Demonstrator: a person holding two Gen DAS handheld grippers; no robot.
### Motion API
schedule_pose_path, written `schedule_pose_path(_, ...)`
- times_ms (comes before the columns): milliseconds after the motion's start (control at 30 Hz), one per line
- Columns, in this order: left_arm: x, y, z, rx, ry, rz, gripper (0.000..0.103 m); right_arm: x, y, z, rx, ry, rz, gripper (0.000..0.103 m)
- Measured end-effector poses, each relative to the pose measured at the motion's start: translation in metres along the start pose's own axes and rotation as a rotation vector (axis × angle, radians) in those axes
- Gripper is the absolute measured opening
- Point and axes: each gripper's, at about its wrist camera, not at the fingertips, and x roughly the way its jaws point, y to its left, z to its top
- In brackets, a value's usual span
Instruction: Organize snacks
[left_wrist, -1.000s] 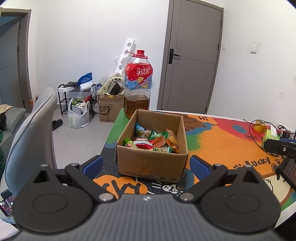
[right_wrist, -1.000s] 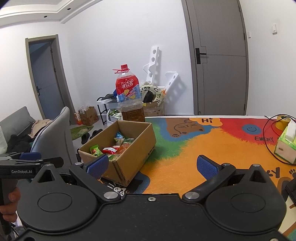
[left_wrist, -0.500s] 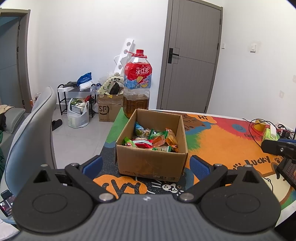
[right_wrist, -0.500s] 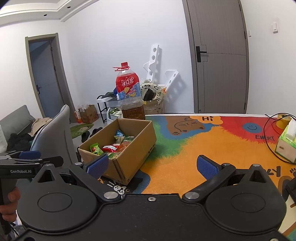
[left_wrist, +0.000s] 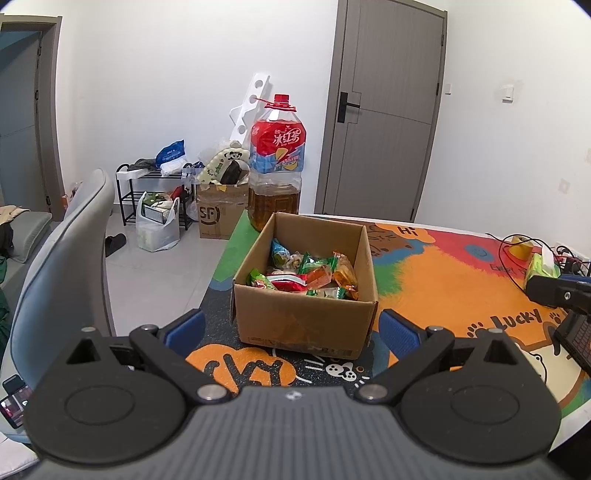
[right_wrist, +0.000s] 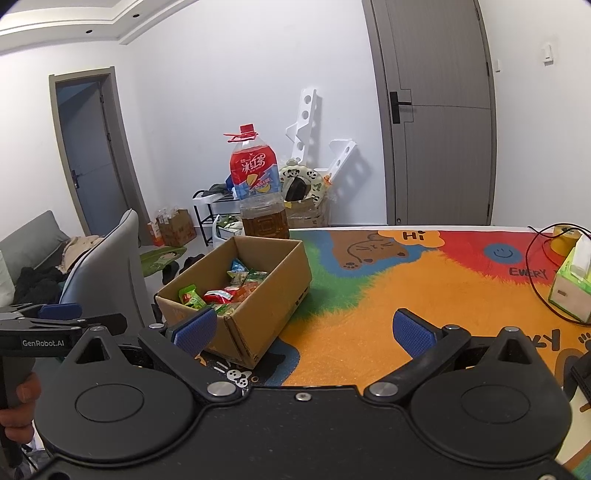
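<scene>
An open cardboard box (left_wrist: 303, 321) stands on the colourful mat at the table's left end; it also shows in the right wrist view (right_wrist: 269, 306). Several wrapped snacks (left_wrist: 310, 275) in green, red and orange lie inside it, also seen in the right wrist view (right_wrist: 221, 293). My left gripper (left_wrist: 291, 330) is open and empty, held just in front of the box. My right gripper (right_wrist: 303, 328) is open and empty, to the right of the box over the mat. The left gripper (right_wrist: 62, 317) shows at the left edge of the right wrist view.
A large iced-tea bottle (left_wrist: 276, 166) stands right behind the box. A tissue box (right_wrist: 570, 286), a tape roll (right_wrist: 565, 240) and black cables lie at the table's right. A grey chair (left_wrist: 62, 266) stands left of the table. Clutter sits on the floor by the wall.
Both grippers stay open and empty. The right wrist view has drifted slightly, so the box sits a little further right in it. The left view is almost unchanged.
</scene>
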Motion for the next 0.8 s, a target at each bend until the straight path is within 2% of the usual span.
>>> schedule_pose_path(333,-0.0005,0.0001,-0.0004,0.002,0.002,-0.005,0.1,0.0004,0.0003,-0.0011,-0.008,0.007,0.004,0.103)
schedule_pose_path(467,0.0036,0.0023,-0.0008,-0.019,0.028,-0.033,0.1,0.0007,-0.0009,-0.0012,0.0,0.008,0.003,0.103)
schedule_pose_path(800,0.0014,0.0034,-0.0007,-0.014,0.021,-0.025,0.1,0.001,-0.0018,-0.0014,0.004,0.009,0.0,0.103)
